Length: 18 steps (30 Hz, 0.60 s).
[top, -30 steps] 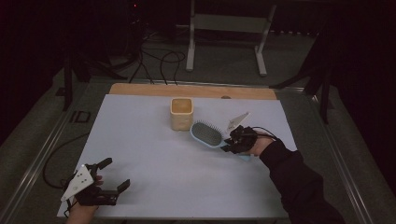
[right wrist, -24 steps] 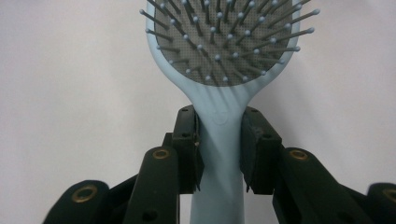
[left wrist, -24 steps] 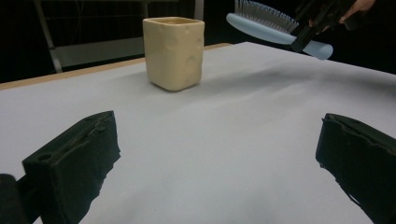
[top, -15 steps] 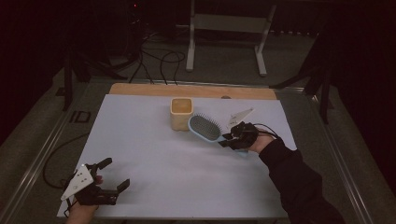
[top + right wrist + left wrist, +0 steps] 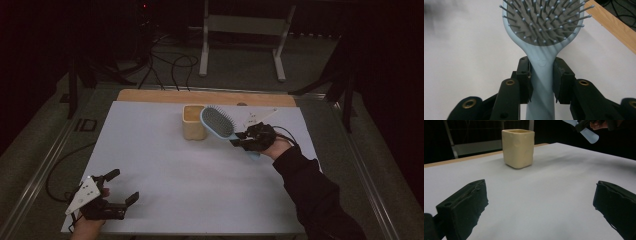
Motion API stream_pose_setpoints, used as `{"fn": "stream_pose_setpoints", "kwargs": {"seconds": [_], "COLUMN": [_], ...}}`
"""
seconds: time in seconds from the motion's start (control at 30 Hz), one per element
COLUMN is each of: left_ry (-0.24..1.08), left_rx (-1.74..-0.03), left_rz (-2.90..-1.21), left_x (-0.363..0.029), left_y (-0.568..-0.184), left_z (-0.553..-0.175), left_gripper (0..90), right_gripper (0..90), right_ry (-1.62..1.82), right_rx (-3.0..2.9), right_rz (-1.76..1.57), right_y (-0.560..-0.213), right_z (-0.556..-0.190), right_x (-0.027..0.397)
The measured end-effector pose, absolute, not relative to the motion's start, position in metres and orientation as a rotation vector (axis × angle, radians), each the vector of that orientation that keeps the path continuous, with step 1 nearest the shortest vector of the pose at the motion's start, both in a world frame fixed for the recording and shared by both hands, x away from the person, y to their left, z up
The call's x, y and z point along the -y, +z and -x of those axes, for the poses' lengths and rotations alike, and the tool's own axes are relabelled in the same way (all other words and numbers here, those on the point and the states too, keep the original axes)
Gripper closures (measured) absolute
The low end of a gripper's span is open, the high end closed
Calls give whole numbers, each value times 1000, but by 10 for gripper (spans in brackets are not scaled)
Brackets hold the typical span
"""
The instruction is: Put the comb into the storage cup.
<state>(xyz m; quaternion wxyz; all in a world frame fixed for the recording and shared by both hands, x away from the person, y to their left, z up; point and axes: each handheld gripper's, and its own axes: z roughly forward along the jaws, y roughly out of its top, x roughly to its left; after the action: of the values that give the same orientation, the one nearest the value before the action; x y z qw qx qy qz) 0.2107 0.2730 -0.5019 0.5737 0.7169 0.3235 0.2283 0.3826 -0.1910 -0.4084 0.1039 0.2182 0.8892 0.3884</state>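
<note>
Two pads [image 5: 524,75] clamp hairbrush [image 5: 544,30] handle; contact probably firm.

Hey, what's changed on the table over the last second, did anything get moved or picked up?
The right tool, shut on the hairbrush handle, has lifted the brush off the white table and carried its head toward the yellow cup, where it now overlaps the cup's right edge in the high view. The cup hasn't moved. The left tool stays open near the front left corner.

The cup [image 5: 193,122] stands alone at the tabletop's [image 5: 165,165] far middle; the hairbrush [image 5: 218,122] hangs just beside it; open surface lies everywhere else.
</note>
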Motion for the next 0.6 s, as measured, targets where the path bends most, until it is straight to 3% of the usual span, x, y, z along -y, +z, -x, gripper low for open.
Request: {"fn": "stream_pose_setpoints", "kwargs": {"seconds": [0.6], "left_ry": [538], "left_rx": [-758], "left_rz": [-1683], "left_x": [-273], "left_y": [-502], "left_z": [-210], "left_gripper": [0], "right_gripper": [698], "right_ry": [1241], "right_rx": [-2380], "right_rz": [-767], "right_y": [-392], "right_z": [-389], "right_x": [176]}}
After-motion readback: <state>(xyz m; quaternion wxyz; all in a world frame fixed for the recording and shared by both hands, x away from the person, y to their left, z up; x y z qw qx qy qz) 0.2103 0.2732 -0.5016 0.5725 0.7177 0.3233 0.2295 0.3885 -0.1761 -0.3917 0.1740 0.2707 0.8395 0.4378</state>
